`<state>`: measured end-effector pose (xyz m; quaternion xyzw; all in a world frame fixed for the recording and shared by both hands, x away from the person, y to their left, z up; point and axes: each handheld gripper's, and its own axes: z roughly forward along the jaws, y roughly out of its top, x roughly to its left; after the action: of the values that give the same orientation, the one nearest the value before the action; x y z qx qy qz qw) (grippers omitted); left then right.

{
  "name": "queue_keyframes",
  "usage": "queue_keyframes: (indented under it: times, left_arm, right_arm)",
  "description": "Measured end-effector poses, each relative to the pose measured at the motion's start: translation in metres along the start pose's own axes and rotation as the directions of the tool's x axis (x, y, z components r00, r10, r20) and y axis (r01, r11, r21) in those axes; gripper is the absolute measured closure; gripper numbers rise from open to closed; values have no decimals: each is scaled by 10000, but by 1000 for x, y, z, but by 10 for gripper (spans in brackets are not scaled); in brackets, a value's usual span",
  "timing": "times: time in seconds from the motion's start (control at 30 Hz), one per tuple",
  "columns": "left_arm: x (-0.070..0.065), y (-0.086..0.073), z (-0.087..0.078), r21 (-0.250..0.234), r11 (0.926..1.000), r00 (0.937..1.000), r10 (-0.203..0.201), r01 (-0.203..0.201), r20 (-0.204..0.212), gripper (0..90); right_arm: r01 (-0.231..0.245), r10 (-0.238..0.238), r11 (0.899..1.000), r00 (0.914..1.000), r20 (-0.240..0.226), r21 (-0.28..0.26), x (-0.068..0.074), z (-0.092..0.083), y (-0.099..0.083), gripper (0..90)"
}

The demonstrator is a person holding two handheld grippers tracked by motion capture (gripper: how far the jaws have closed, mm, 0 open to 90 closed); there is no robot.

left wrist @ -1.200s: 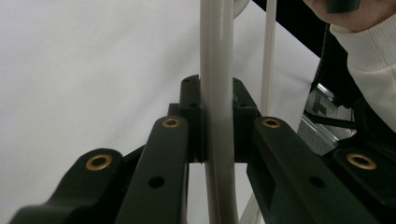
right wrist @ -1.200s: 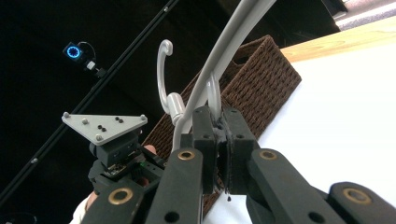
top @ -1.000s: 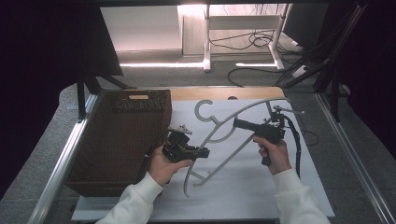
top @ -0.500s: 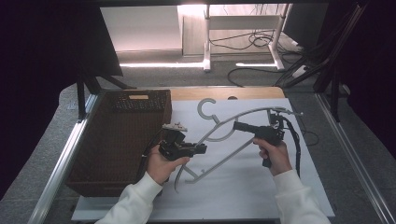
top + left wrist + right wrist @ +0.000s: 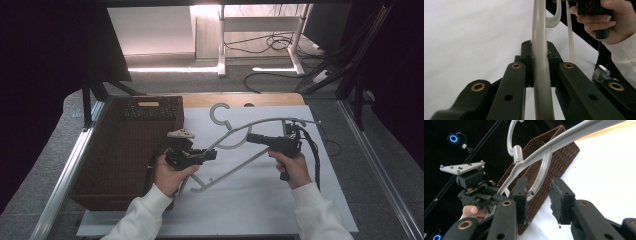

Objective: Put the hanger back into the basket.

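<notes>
A grey clothes hanger (image 5: 235,167) hangs tilted over the white sheet (image 5: 260,210), hook (image 5: 219,112) toward the far side. My left gripper (image 5: 212,154) is shut on one of its arms; in the left gripper view the bar (image 5: 540,82) runs straight up between the closed jaws of that gripper (image 5: 539,48). My right gripper (image 5: 250,137) points left at the hanger's inner curve. Its jaws have just been opening. In the right gripper view the gripper (image 5: 539,187) stands apart, with the curved grey piece (image 5: 544,167) beside the left pad and unpressed.
A dark woven basket (image 5: 125,150) stands at the left of the sheet, just behind my left hand; it also appears as the brown basket (image 5: 560,152). Metal rails (image 5: 65,175) frame the table. Cables (image 5: 315,150) trail from the right gripper.
The right gripper's jaws have spread off the hanger. The left hand and the hanger's lower end have drifted a little to the left. The right hand has stayed put.
</notes>
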<state>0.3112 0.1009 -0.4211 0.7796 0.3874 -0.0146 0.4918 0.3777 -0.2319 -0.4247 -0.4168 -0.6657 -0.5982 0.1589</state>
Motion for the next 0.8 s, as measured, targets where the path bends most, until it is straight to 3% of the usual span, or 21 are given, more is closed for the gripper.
queue_keyframes:
  times: [0.13, 0.3, 0.4, 0.53, 0.7, 0.77, 0.8]
  left_arm:
    - [2, 0, -3, -60, 10000, 9999, -10, 9, -104, 816]
    - [4, 0, -9, -135, 9999, 9999, -12, 10, -154, 816]
    - [5, 1, -14, -183, 9998, 9997, 9, -13, -232, 816]
    - [5, 2, -21, -207, 9997, 9991, 145, -153, -409, 816]
    - [3, 3, -30, -290, 9990, 9977, 325, -342, -594, 816]
    - [3, 4, -36, -361, 9987, 9971, 347, -372, -677, 816]
    - [4, 4, -41, -389, 9982, 9962, 420, -450, -762, 816]
  right_arm:
    - [314, -315, 9994, 9995, 100, 126, 7, -3, -2, 599]
    - [1057, -1061, 9943, 9934, 427, 107, 22, -13, -5, 525]
    - [1796, -1800, 9837, 9804, 799, 129, 34, -24, -8, 472]
    - [2865, -2914, 9565, 9465, 1386, 544, 47, -40, -17, 406]
    - [3324, -3435, 9387, 9245, 1655, 916, 45, -56, -30, 375]
    - [3277, -3400, 9400, 9236, 1769, 953, 42, -59, -32, 368]
    - [3188, -3336, 9424, 9187, 2113, 1018, 36, -66, -35, 360]
